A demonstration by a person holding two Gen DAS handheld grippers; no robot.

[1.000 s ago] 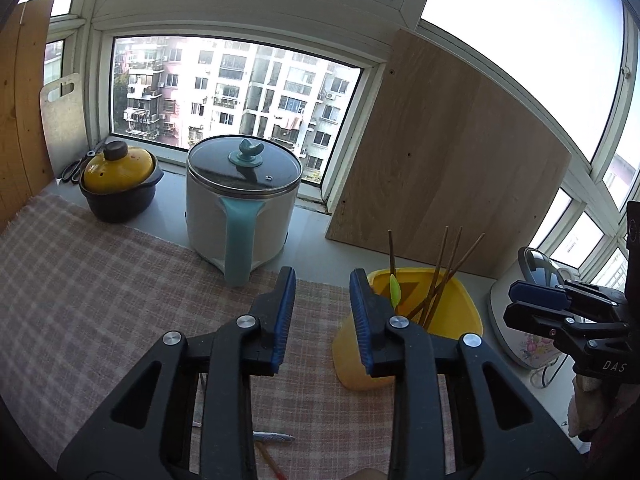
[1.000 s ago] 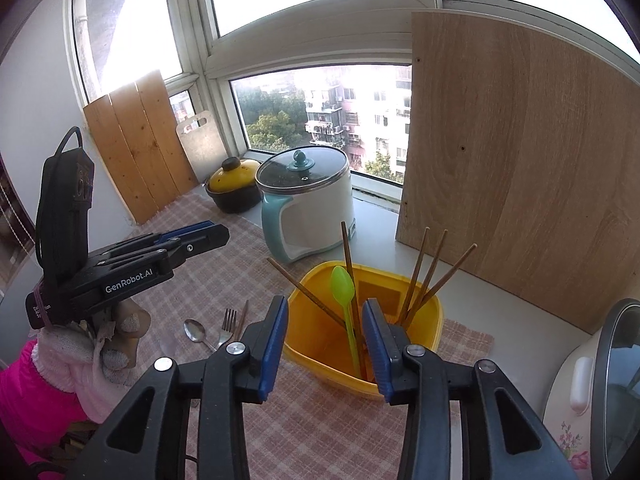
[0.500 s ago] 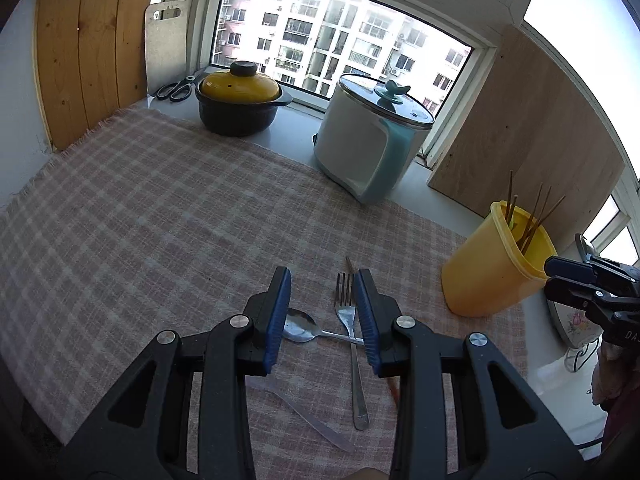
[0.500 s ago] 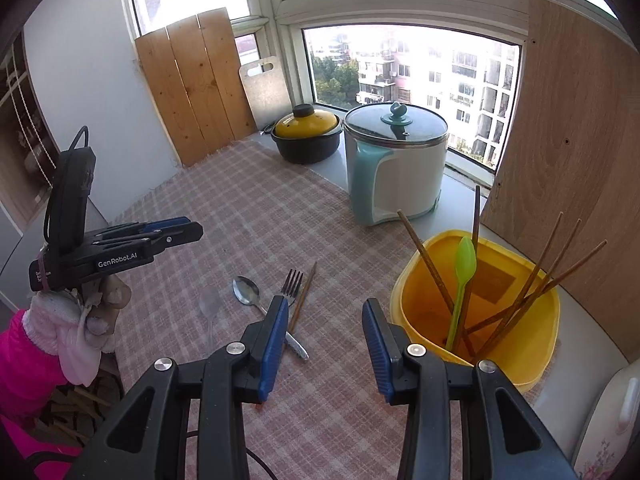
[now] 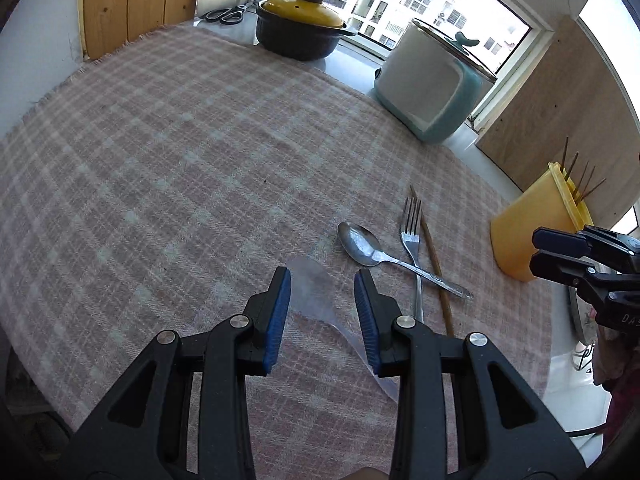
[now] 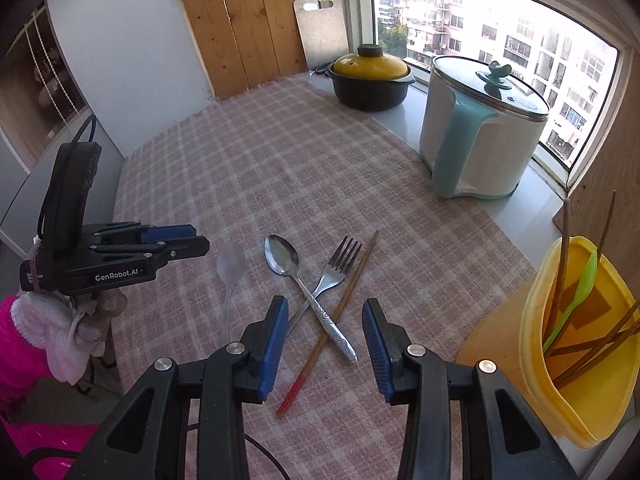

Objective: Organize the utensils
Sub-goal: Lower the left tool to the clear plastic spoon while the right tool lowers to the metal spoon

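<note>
Utensils now being framed below tongs: clear spoon (image 5: 316, 292) under left gripper (image 5: 322, 276), chopstick (image 6: 332, 320) under right gripper (image 6: 325, 308); both being held part-open, empty; yellow bin (image 6: 576, 360) shifted rightward.

clear plastic spoon (image 5: 320, 296) handle partly behind gripper finger, fork (image 6: 332, 276) handle end hidden

A home kitchen corner, probably high in an apartment block: a checked tablecloth (image 6: 280, 168) is covering the counter, with a yellow-lidded pot (image 6: 370, 80) and cooker (image 6: 480, 128) sitting behind it beneath the window (image 6: 500, 40) showing blurry neighbouring flats.
</note>
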